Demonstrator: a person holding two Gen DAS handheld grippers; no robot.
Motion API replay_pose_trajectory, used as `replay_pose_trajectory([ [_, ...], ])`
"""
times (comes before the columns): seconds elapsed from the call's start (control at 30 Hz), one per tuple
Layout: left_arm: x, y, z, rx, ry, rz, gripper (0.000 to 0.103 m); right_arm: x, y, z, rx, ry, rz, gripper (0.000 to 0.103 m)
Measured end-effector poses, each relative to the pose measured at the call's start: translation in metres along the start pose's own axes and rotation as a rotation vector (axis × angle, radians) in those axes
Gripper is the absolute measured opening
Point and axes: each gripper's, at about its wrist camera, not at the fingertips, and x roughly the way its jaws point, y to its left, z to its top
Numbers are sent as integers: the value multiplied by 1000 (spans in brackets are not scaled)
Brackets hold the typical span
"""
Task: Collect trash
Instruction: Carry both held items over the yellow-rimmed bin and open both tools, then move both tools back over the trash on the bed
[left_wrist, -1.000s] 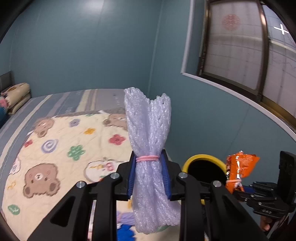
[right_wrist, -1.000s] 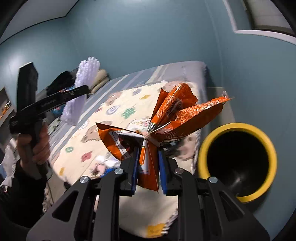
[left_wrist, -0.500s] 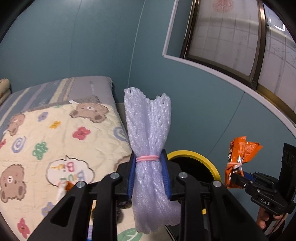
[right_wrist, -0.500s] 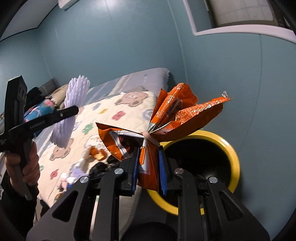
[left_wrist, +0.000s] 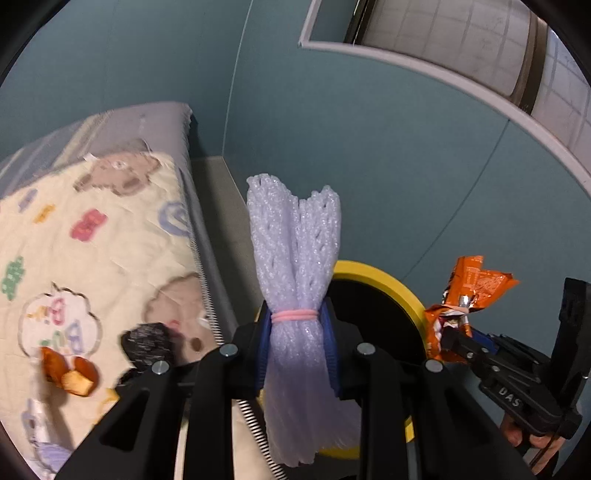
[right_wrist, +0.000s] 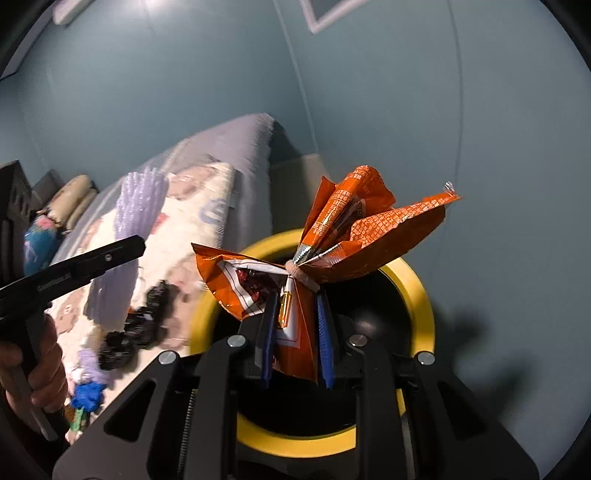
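Now my left tongs (left_wrist: 297, 347) squeeze the soft, light foam net (left_wrist: 295, 266) at its pink band, and my right tongs (right_wrist: 297, 332) pinch the crinkly orange wrapper (right_wrist: 332, 236), both over the yellow bin (right_wrist: 421, 295).

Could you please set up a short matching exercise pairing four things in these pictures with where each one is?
Things:
1. foam net
2. orange wrapper
3. bin
4. black scraps

Places:
A. lying on the bed quilt
B. clamped in the right gripper
C. on the floor beside the bed
D. clamped in the left gripper

Pairs: 1-D, 2-B, 3-C, 4-A
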Motion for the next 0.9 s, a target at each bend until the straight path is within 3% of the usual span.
replay_pose_trajectory([
  [0.13,33,-5,-5,-19,56,-10,25,22,-16,-7,12,33,-48,20],
  [0.23,44,-8,-7,-25,79,-23,28,26,-23,-12,9,40,-87,27],
  [0.33,48,-12,-8,-19,82,-1,44,31,-33,-15,19,41,-100,45],
  [0.43,48,-9,-8,-35,72,12,53,29,-35,-17,26,41,-114,50],
  [0.57,37,-5,-7,-38,48,16,78,24,-35,-18,40,43,-117,56],
  [0.8,12,2,-14,-1,14,87,95,11,-24,-22,39,23,-118,67],
  [0.9,-4,13,-21,-1,-9,111,95,2,-17,-27,31,17,-115,71],
])
